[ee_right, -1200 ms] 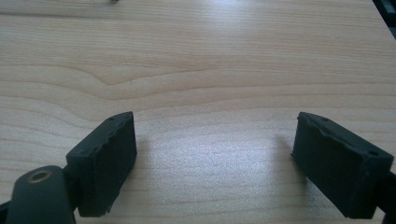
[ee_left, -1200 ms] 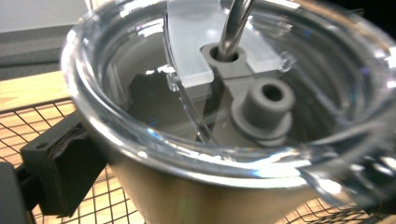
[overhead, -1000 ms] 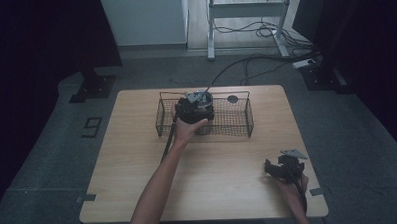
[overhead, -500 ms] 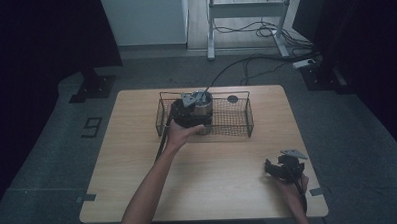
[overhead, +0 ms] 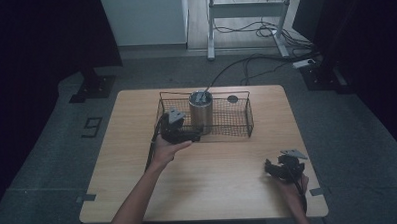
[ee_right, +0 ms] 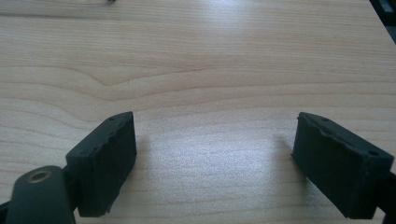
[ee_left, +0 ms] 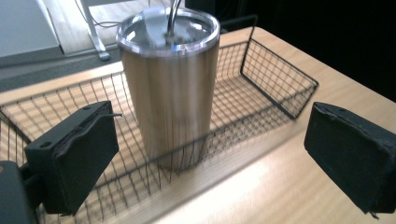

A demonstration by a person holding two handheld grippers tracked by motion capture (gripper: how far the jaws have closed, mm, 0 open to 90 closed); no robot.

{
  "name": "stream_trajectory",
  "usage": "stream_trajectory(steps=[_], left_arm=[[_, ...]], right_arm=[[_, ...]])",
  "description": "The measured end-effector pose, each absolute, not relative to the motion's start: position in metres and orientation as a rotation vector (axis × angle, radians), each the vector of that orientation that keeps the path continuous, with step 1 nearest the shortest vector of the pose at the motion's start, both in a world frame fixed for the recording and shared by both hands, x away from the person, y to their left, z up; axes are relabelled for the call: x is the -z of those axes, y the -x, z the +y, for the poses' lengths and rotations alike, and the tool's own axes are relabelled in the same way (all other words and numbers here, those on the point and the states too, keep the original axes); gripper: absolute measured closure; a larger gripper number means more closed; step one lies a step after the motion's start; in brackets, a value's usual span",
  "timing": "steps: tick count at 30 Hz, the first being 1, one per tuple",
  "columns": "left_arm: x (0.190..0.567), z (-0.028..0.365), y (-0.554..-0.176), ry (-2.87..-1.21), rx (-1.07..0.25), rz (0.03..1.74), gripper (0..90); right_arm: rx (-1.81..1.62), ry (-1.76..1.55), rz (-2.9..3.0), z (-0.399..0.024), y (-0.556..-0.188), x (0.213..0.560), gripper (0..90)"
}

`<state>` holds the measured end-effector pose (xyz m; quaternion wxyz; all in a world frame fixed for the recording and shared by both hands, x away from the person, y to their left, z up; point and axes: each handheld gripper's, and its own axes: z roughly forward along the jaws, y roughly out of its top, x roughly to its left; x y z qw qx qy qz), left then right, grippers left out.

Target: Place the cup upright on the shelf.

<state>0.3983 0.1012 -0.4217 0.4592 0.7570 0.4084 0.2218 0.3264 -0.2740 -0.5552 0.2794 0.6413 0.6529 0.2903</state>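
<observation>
The steel tumbler (ee_left: 170, 84) stands upright in the wire basket (ee_left: 280, 79), just beyond the left gripper (ee_left: 210, 154), whose fingers are apart and empty. It looks rigid, smooth, probably slippery: grip mid-body. The right gripper (ee_right: 224, 163) rests spread on the bench (ee_right: 196, 70).

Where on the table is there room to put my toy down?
The wide bare wood between the left gripper and the right gripper is free, and so is the right half of the wire basket. It is crowded around the steel tumbler, at the basket's left end.
</observation>
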Motion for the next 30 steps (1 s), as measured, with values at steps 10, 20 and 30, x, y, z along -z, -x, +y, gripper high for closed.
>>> stream_trajectory(steps=[10, 20, 30], left_arm=[[0.441, 0.148, -0.355, -1.835, -0.474, 1.036, 5.2], [0.474, 0.176, -0.313, -1.835, -0.437, 1.081, 6.7], [0.503, 0.178, -0.300, -1.910, -0.435, 1.094, 7.1]], right_arm=[[-0.776, -1.726, 1.744, -0.274, -0.326, 0.555, 13.1], [-0.773, -1.724, 1.743, -0.274, -0.326, 0.555, 12.7], [-0.769, -1.729, 1.737, -0.273, -0.327, 0.555, 12.5]])
